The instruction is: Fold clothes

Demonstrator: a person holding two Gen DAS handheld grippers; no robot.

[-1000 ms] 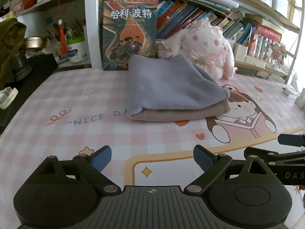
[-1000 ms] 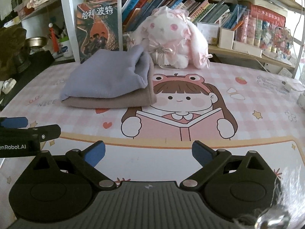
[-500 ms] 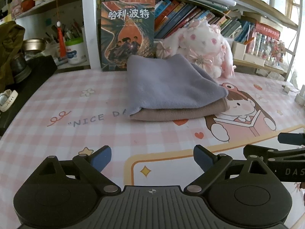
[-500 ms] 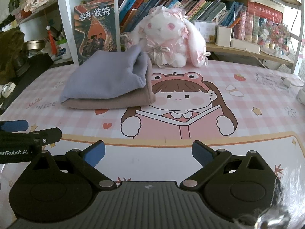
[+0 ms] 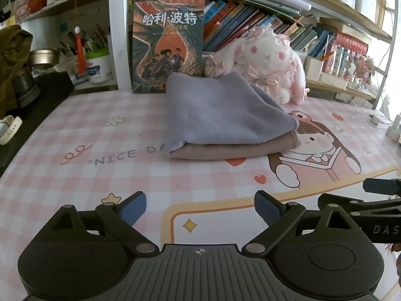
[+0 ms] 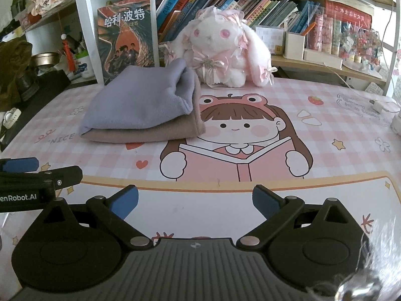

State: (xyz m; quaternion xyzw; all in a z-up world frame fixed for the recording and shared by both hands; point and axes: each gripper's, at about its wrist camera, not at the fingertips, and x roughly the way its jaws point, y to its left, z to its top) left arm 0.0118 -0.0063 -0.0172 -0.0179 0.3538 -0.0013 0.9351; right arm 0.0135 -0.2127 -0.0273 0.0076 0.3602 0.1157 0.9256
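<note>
A folded lavender cloth (image 5: 223,115) lies on top of a folded tan cloth (image 5: 235,148) on the pink checked table mat (image 5: 100,170). The stack also shows in the right wrist view, lavender (image 6: 140,105) over tan (image 6: 150,135). My left gripper (image 5: 200,208) is open and empty, well short of the stack. My right gripper (image 6: 195,200) is open and empty, to the right of the stack and nearer me. Each gripper shows at the edge of the other's view.
A white plush rabbit (image 6: 220,47) and a standing book (image 5: 168,42) are right behind the stack, under shelves of books. A black box (image 5: 32,105) and a watch (image 5: 7,130) sit at the left edge. A cable and charger (image 6: 376,105) lie at far right.
Both grippers have drawn back slightly and tilted; the stack sits a little lower and farther in view. The cloths have not moved. Both grippers stay open.
</note>
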